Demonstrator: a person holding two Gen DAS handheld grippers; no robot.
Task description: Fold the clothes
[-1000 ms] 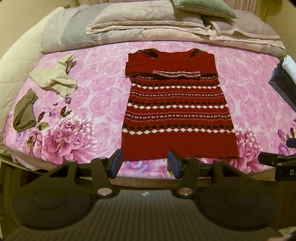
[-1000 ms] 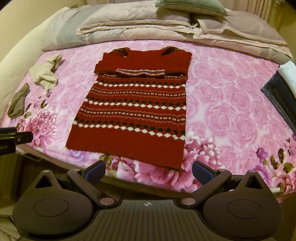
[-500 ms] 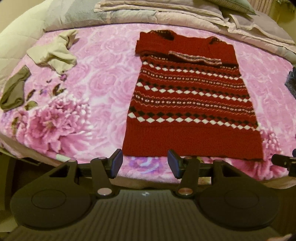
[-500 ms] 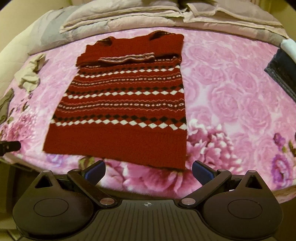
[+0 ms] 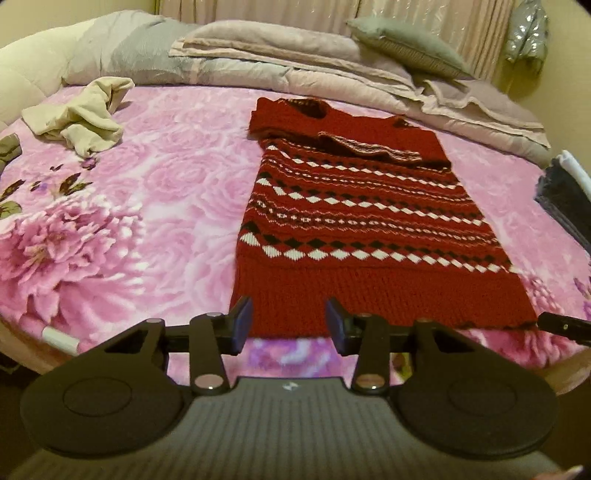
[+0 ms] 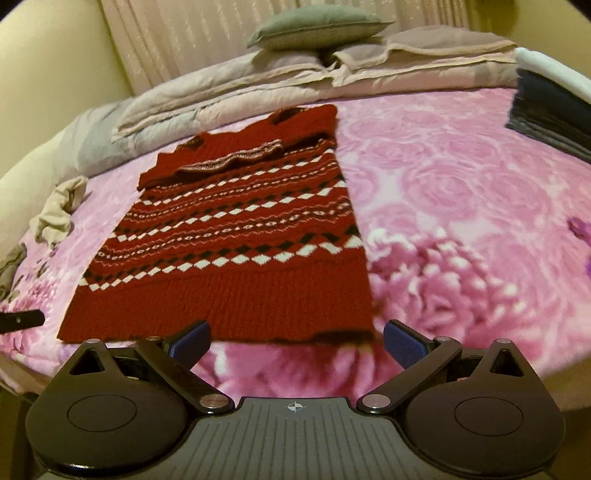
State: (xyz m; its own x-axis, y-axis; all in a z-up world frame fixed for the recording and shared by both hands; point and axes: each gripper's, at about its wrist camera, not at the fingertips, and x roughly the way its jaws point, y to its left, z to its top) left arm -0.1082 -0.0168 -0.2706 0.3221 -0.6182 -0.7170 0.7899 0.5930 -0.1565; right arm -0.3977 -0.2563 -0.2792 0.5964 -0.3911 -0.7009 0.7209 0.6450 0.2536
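One bed, covered by a pink floral blanket [image 5: 155,192], fills the ground ahead of both sets of jaws.

One pile of grey and mauve bedding [image 5: 280,66], folded along the far edge, well beyond the jaws.

One red knitted sweater [image 5: 354,229], the task's item. It lies flat on the blanket with its plain ribbed hem nearest. The body carries bands of white and black diamonds with thin white zigzag lines between them. The top part is folded over itself, and one patterned cuff edge shows across it. In the left wrist view the left hem corner lies just ahead of the jaws, the cloth running between and beyond them. In the right wrist view the right hem corner [image 6: 354,328] lies just ahead of the jaws, towards the right-hand finger.

One grey-green cushion [image 6: 317,27], on the bedding, far ahead.

One dark folded stack [image 6: 550,114], far ahead to the right of the jaws.

One crumpled beige garment [image 5: 79,116], well ahead to the left.

One olive garment [image 5: 9,147], at the left edge, mostly cut off.

Two grippers. Left gripper [image 5: 290,325]: jaws spread, holding nothing. Right gripper [image 6: 295,341]: jaws spread wide, holding nothing.
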